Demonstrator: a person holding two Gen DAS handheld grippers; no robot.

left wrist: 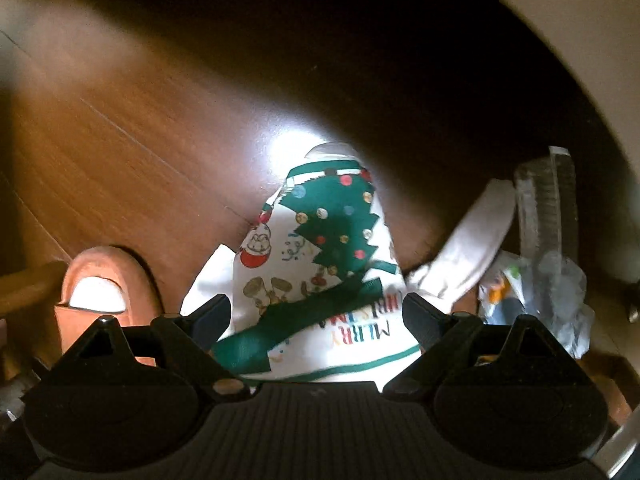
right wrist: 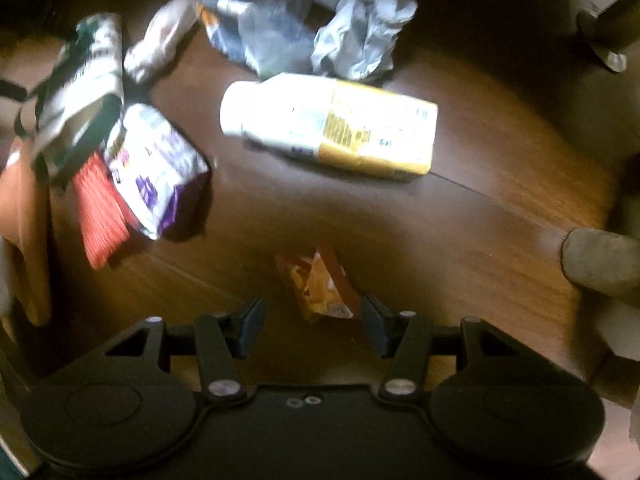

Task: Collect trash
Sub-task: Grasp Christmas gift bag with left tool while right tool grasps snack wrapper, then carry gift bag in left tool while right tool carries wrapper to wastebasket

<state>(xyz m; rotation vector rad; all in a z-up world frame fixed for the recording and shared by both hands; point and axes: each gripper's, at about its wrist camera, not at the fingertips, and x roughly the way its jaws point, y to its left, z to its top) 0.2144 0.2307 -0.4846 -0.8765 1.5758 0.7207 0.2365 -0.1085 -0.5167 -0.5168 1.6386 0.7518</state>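
In the left wrist view a white Christmas gift bag (left wrist: 320, 248) with a green tree and ribbon handle lies on the wooden floor. My left gripper (left wrist: 316, 316) is open, its fingers on either side of the bag's near end. In the right wrist view my right gripper (right wrist: 314, 324) is open just above a small orange snack wrapper (right wrist: 316, 284). Beyond it lie a white and yellow bottle (right wrist: 332, 126), a purple and white packet (right wrist: 156, 168), a red packet (right wrist: 100, 212), crumpled grey paper (right wrist: 364, 28) and clear plastic wrap (right wrist: 260, 36).
The Christmas bag also shows at the left of the right wrist view (right wrist: 76, 96). Clear plastic packaging (left wrist: 548, 240) and a white wrapper (left wrist: 468, 248) lie right of the bag. A slippered foot (left wrist: 104, 276) is at the left. Another foot (right wrist: 600, 264) is at the right edge.
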